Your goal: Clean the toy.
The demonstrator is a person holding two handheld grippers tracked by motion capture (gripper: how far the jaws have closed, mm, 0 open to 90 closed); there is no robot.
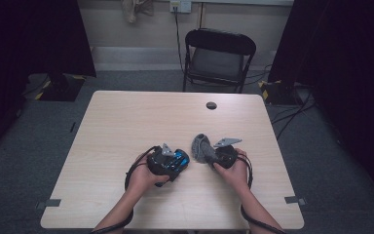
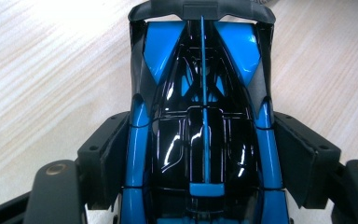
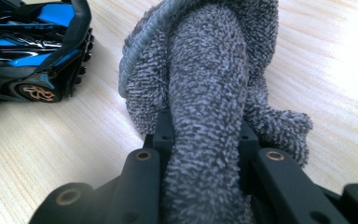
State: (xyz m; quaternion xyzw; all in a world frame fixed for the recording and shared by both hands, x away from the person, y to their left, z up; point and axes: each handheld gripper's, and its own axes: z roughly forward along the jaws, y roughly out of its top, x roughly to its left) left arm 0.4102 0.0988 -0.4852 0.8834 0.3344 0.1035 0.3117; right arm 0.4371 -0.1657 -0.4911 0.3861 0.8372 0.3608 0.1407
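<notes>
A shiny toy car (image 2: 200, 121) sits in the middle of the left gripper view. It is black with bright blue stripes and patches, and a dark wing runs across its far end at the top of the frame. The left gripper (image 2: 200, 154) has its two black jaws pressed on the car's two sides, so it is holding the car. In the high view the car (image 1: 176, 159) is a small blue and black shape just below the middle of the frame, on the light wooden table (image 1: 126, 122), with the left gripper (image 1: 168, 162) and the person's left hand (image 1: 143, 175) around it.

The right gripper (image 3: 205, 140) holds a fuzzy grey cloth (image 3: 209, 84) squeezed tight between its jaws. The cloth bunches up and flops over in the middle of that frame. The high view shows the cloth (image 1: 202, 146) as a little grey lump just right of the car, with the right gripper (image 1: 214, 157) and right hand (image 1: 233, 171) behind it.

The right gripper view also shows the car (image 3: 32, 46) from the side, in the upper left of the frame, with a gold-coloured wheel (image 3: 36, 92). The high view shows a black chair (image 1: 218, 58) past the table, near the top of the frame.
</notes>
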